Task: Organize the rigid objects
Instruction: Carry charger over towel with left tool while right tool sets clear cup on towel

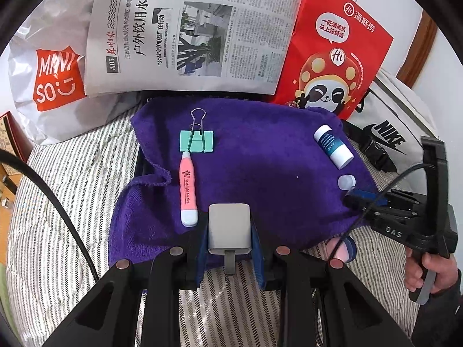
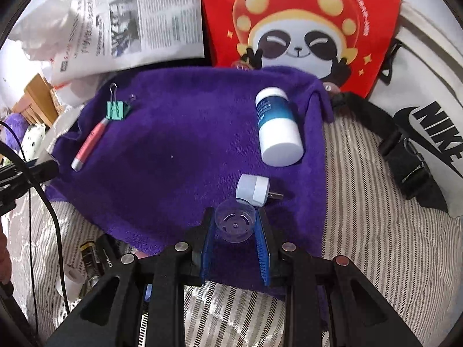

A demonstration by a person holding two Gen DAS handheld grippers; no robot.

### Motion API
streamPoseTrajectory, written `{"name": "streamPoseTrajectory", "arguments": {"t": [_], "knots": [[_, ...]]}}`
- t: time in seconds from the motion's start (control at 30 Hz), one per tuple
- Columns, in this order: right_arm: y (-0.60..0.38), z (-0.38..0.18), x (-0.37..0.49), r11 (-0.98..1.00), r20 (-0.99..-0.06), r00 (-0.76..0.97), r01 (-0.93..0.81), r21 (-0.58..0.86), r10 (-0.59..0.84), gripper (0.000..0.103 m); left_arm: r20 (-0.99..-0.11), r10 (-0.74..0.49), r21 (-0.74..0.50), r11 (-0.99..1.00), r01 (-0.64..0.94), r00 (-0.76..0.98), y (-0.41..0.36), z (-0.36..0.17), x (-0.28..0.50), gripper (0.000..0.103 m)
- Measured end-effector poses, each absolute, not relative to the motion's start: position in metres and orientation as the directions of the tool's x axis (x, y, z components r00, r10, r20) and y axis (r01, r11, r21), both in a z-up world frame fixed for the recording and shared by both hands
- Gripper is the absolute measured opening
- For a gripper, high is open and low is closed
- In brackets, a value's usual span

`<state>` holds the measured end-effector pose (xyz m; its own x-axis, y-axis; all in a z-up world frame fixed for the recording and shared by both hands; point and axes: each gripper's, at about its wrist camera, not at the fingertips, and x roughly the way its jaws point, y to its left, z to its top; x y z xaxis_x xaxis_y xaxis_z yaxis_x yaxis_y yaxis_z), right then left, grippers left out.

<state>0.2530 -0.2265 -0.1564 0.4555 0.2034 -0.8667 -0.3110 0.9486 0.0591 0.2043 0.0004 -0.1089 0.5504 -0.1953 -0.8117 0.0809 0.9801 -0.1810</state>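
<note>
A purple towel (image 1: 260,159) (image 2: 173,144) lies spread on striped bedding. On it rest a green binder clip (image 1: 196,140) (image 2: 115,110), a pink pen-shaped item (image 1: 187,190) (image 2: 89,144), a white and blue bottle (image 1: 332,146) (image 2: 276,127) on its side, and a small white USB plug (image 1: 346,181) (image 2: 254,190). My left gripper (image 1: 230,219) is shut on a grey rectangular hook (image 1: 228,231) over the towel's near edge. My right gripper (image 2: 234,217) (image 1: 364,198) is shut on a clear plastic cup (image 2: 235,227), just in front of the USB plug.
Behind the towel lie a newspaper (image 1: 188,29), a red panda paper bag (image 1: 332,57) and a white Miniso bag (image 1: 55,78). A white Nike bag (image 2: 428,133) with black straps sits right. Batteries (image 2: 89,257) and a white roll (image 2: 71,286) lie near left. A person's hand (image 1: 419,274) holds the right gripper.
</note>
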Motion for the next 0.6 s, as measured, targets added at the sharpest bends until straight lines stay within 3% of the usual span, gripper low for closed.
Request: {"name": "streamPoseTrajectory", "arguments": {"t": [0.4, 0.6], "knots": [[-0.229, -0.16, 0.261, 0.952, -0.883, 0.416, -0.291, 0.099, 0.219, 0.028, -0.808, -0.199, -0.191, 0.979, 0.074, 0.555, 0.009, -0.107, 0.203, 0.025], [-0.23, -0.156, 0.257, 0.951, -0.875, 0.441, -0.304, 0.061, 0.197, 0.04, -0.813, -0.206, -0.199, 0.977, 0.071, 0.544, 0.014, -0.11, 0.202, 0.025]]}}
